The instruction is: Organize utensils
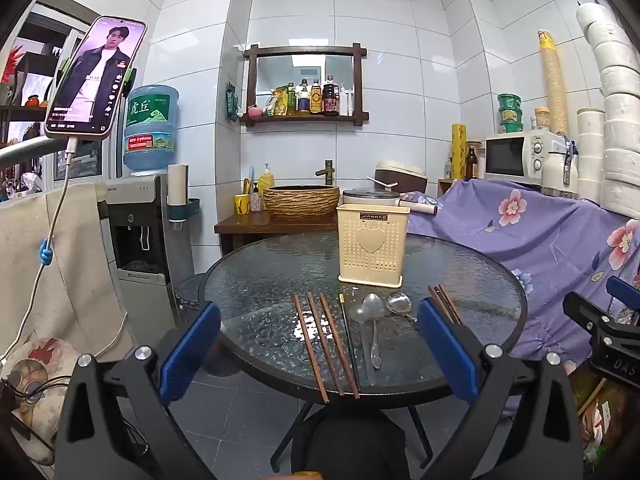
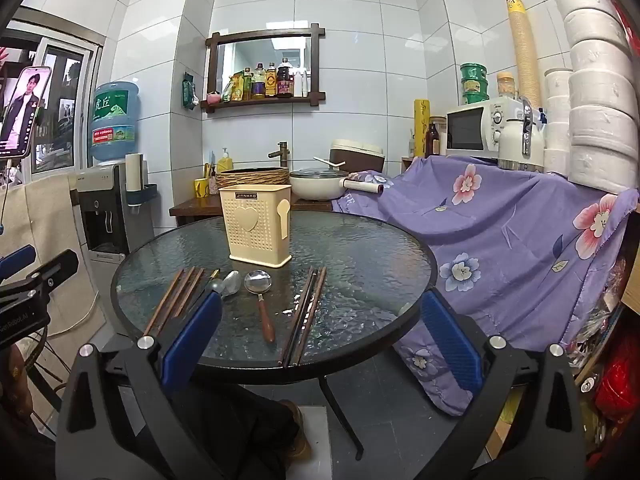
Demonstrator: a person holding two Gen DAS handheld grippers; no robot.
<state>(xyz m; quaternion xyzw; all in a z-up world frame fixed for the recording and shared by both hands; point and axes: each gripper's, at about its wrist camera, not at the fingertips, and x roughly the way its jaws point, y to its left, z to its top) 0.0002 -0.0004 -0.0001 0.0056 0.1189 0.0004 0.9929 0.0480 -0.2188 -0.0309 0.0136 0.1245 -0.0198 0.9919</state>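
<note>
A cream perforated utensil holder (image 1: 373,243) (image 2: 256,227) stands upright on the round glass table (image 1: 256,280) (image 2: 360,264). In front of it lie three brown chopsticks (image 1: 326,350) (image 2: 176,300), a thin dark chopstick (image 1: 347,328), a metal spoon (image 1: 372,324) (image 2: 232,282), a wooden-handled spoon (image 1: 400,305) (image 2: 262,300) and another pair of chopsticks (image 1: 446,303) (image 2: 306,314). My left gripper (image 1: 318,354) and right gripper (image 2: 320,346) both hang before the table's near edge, jaws wide open and empty. The right gripper's body (image 1: 600,328) shows in the left wrist view, the left one's (image 2: 32,284) in the right.
A purple flowered cloth (image 1: 540,240) (image 2: 500,240) drapes the counter right of the table, with a microwave (image 1: 520,156) on it. A water dispenser (image 1: 140,232) and a phone on a stand (image 1: 94,78) are at the left. A basin (image 1: 300,200) sits behind the table.
</note>
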